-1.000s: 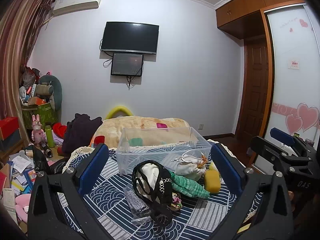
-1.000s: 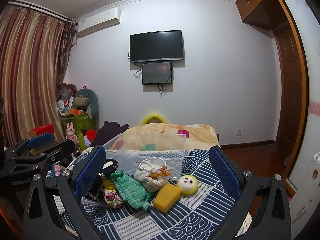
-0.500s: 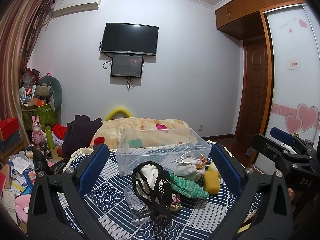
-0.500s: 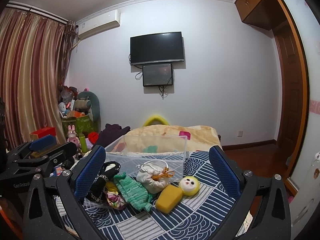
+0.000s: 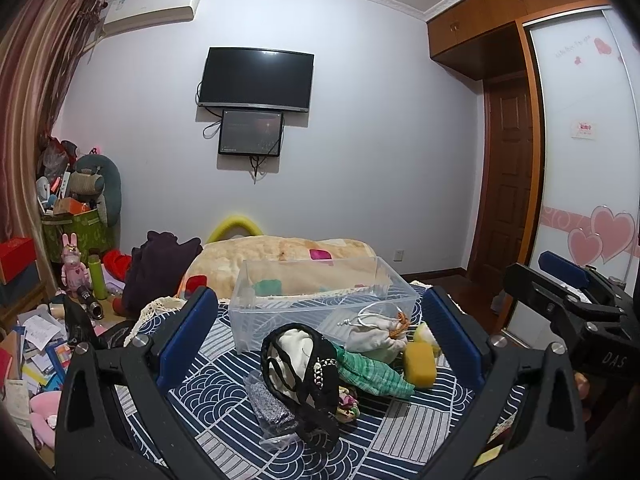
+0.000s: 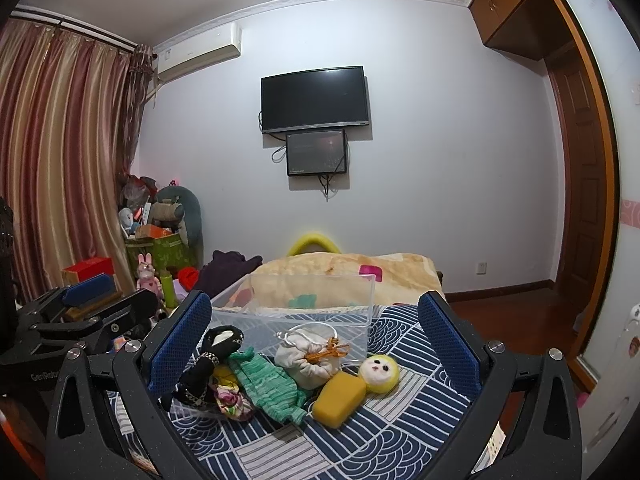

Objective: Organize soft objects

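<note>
Two claws hang over your bed, both spread wide and grasping nothing. Your left claw [image 5: 320,344] frames the pile from the bed's near edge; your right claw [image 6: 316,340] does the same from beside it.

The soft things lie in a heap on the bed [image 6: 400,432], on its navy wave-patterned cover, just in front of the clear bin [image 6: 304,300]. In the right view you see, from left to right, a black strap [image 6: 200,364], a floral scrap [image 6: 232,400], a green cloth [image 6: 268,384], a white pouch [image 6: 312,356] with an orange tie, and a yellow doll [image 6: 356,384]. The pouch touches the bin's front wall. The doll lies tilted, its head toward the bin, its body touching the green cloth's end.

In the left view the strap [image 5: 312,372] sits nearest you, draped over a white cloth [image 5: 292,356] and a grey mesh bag [image 5: 272,404]. The green cloth [image 5: 368,372], pouch [image 5: 372,340] and doll [image 5: 420,364] lie toward the right edge of the bed. The bin [image 5: 320,292] stands upright behind them, near a beige quilt [image 5: 280,256].
</note>
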